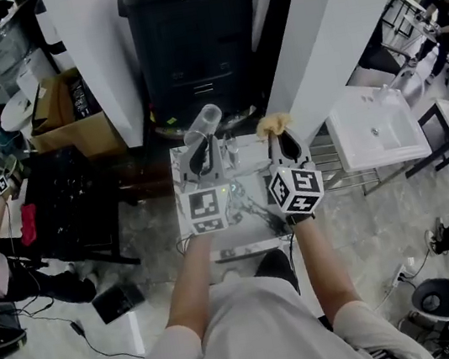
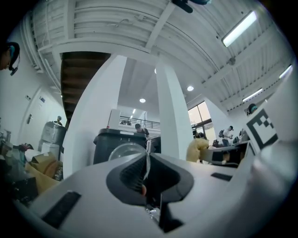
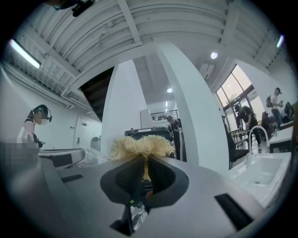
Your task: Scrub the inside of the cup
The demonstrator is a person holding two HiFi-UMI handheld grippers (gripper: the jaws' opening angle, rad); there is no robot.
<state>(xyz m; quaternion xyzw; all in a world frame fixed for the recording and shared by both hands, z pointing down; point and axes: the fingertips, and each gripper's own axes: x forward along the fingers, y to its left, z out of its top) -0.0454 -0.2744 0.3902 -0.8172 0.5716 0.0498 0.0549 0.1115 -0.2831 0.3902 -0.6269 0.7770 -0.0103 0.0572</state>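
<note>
Now the left gripper (image 1: 203, 145) pinches the cup (image 1: 205, 121) wall; the right gripper (image 1: 279, 135) clamps the scrubber (image 1: 273, 124), with the cup at its nine o'clock.

A large black bin (image 1: 195, 43) is standing at the far side of the work area. One white pillar (image 1: 101, 50) is rising just left of the bin, and another pillar (image 1: 336, 28) just right of it. A cardboard box (image 1: 69, 115) is sitting left of the bin, beyond the nearer pillar. A white sink (image 1: 374, 128) is standing well right of the bin. A black stand (image 1: 71, 204) is sitting left of the bin and nearer the camera, and a red cloth (image 1: 28, 224) is lying at its outer edge. A person (image 1: 441, 19) is standing far right of the bin.
</note>
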